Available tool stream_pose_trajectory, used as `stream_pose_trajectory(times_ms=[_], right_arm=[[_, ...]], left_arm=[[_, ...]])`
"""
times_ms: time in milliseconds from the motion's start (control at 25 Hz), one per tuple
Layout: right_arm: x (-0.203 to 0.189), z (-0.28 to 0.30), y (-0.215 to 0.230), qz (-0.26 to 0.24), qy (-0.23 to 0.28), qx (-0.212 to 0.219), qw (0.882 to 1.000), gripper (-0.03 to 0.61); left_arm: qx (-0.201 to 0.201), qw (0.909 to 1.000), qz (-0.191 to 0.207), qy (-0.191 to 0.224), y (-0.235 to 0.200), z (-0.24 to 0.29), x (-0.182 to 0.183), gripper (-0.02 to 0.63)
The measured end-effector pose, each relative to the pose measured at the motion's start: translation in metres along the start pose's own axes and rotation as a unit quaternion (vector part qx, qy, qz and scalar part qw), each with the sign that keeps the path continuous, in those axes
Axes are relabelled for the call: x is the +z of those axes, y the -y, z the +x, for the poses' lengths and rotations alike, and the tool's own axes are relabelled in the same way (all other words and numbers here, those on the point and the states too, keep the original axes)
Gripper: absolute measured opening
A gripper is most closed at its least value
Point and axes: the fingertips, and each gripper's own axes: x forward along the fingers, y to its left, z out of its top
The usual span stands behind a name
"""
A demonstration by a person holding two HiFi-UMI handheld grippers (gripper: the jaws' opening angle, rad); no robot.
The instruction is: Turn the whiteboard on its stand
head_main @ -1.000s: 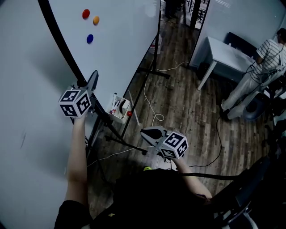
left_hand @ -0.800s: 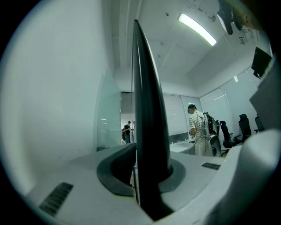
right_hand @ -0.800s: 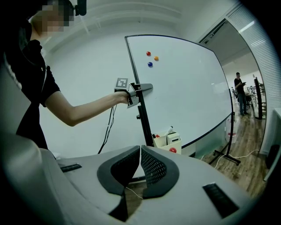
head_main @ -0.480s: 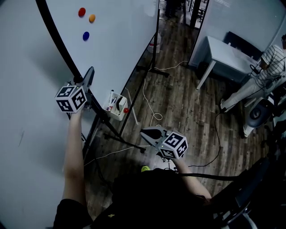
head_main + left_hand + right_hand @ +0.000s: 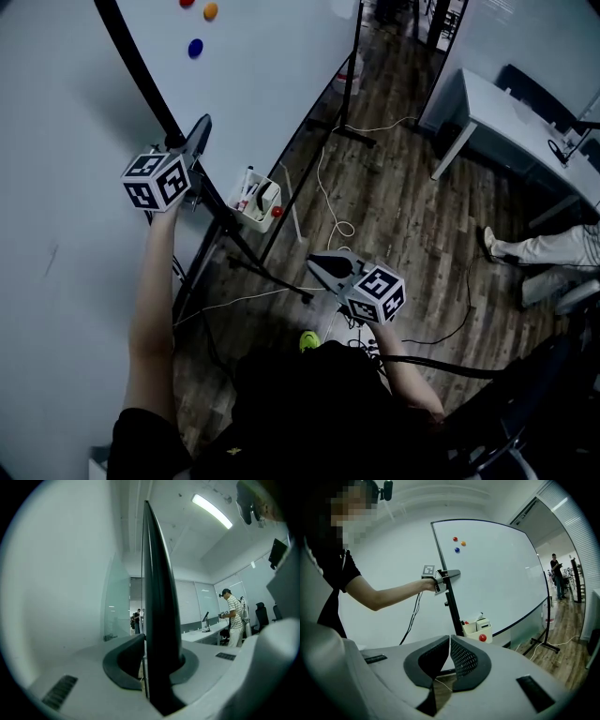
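The whiteboard (image 5: 272,66) stands on a black stand, its face tilted away to the right, and its black frame edge (image 5: 141,80) runs up the left of the head view. My left gripper (image 5: 199,133) is shut on that edge, held about level; in the left gripper view the dark edge (image 5: 159,616) rises straight between the jaws. My right gripper (image 5: 323,264) hangs low over the floor, away from the board, jaws shut with nothing in them. The right gripper view shows the whole whiteboard (image 5: 497,583), my left gripper (image 5: 451,574) clamped on its near edge, and my right gripper (image 5: 450,645).
A small white tray (image 5: 259,201) with markers and a red magnet (image 5: 277,212) hangs under the board. Coloured magnets (image 5: 195,47) stick to its face. The stand's legs (image 5: 272,281) and cables (image 5: 333,225) cross the wooden floor. A white table (image 5: 511,112) and a person's legs (image 5: 548,248) are at the right.
The head view has shifted, so the board and the left gripper sit higher in the picture. The left gripper stays clamped on the edge. The person at the right has moved further right.
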Motion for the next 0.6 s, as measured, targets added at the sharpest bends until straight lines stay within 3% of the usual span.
stream_pose_trajectory(times_ms=[600], right_arm=[[-0.024, -0.019, 0.025, 0.041, -0.011, -0.033, 0.999, 0.026]], left_arm=[[0.002, 1.0, 0.0, 0.002, 0.002, -0.004, 0.003, 0.072]])
